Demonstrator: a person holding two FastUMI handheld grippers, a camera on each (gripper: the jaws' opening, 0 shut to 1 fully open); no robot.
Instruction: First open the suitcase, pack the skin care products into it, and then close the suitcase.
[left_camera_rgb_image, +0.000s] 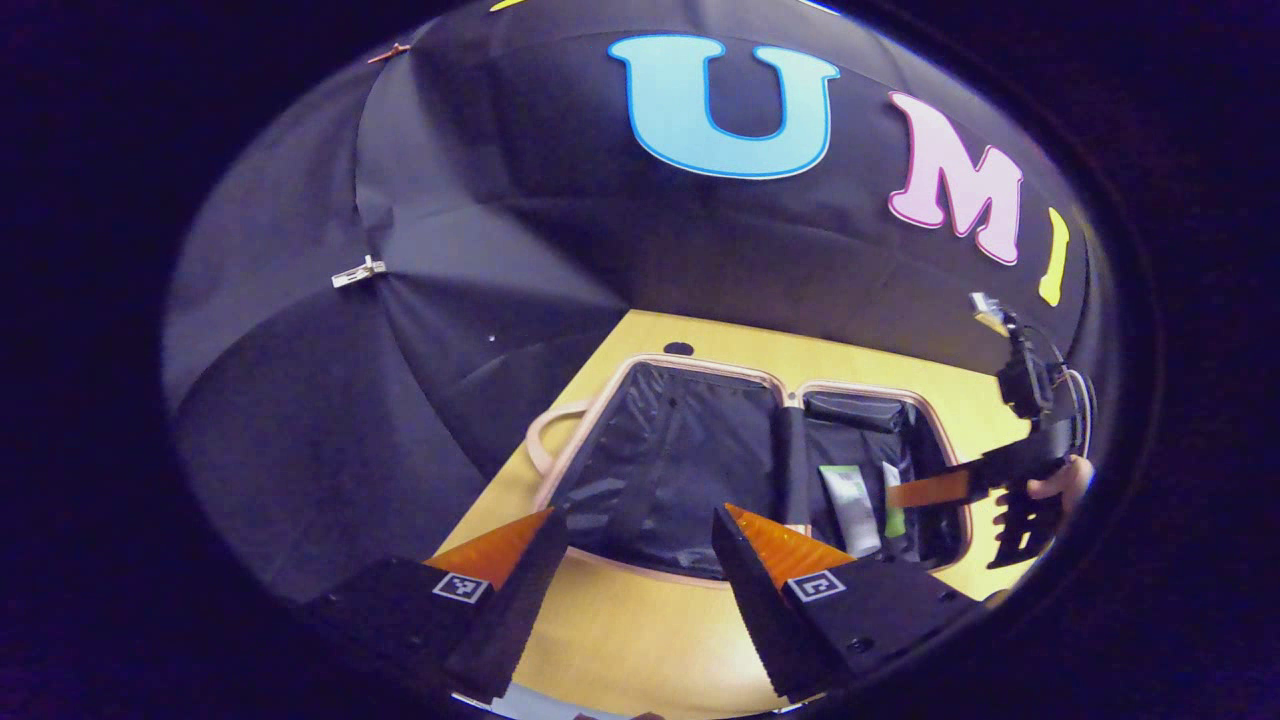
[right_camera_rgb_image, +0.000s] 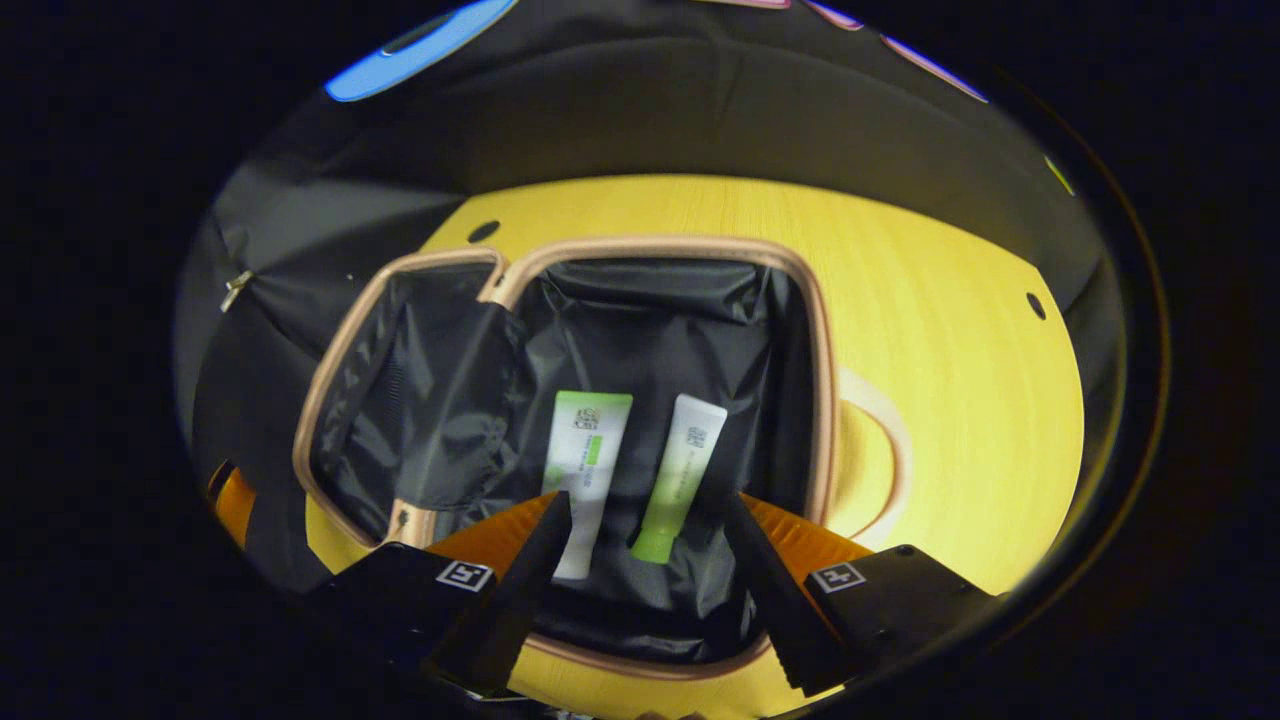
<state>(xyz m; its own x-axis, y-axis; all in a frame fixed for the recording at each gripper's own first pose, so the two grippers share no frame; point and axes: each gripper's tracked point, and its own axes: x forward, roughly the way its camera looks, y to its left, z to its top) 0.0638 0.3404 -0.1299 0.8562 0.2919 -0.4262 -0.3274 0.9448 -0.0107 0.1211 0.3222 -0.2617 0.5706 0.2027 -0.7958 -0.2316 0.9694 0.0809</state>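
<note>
Lying open: suitcase (right_camera_rgb_image: 815, 330) flat on the yellow table (right_camera_rgb_image: 950, 330), both halves lined in black, pinkish rim all round.
Hidden: near edge of the suitcase sits behind the right gripper (right_camera_rgb_image: 645, 520) in the right gripper view; lower ends of both tubes are partly covered by its fingers.
Cut off: only a curve of the suitcase handle (right_camera_rgb_image: 885, 450) shows on the table beside the right half.
Hard to make out: print on the tubes is too small to tell.
Count, tubes: two, wide tube (right_camera_rgb_image: 588, 450) and slim tube (right_camera_rgb_image: 685, 460), side by side in the right half, near but apart.
Count, halves: two; left half looks bare.
Left gripper (left_camera_rgb_image: 635, 520): fingers spread, gripping nothing, hovering over the near rim.
Right gripper: fingers parted, nothing between them, above the tubes; in the left gripper view a hand (left_camera_rgb_image: 1060, 485) carries it.
</note>
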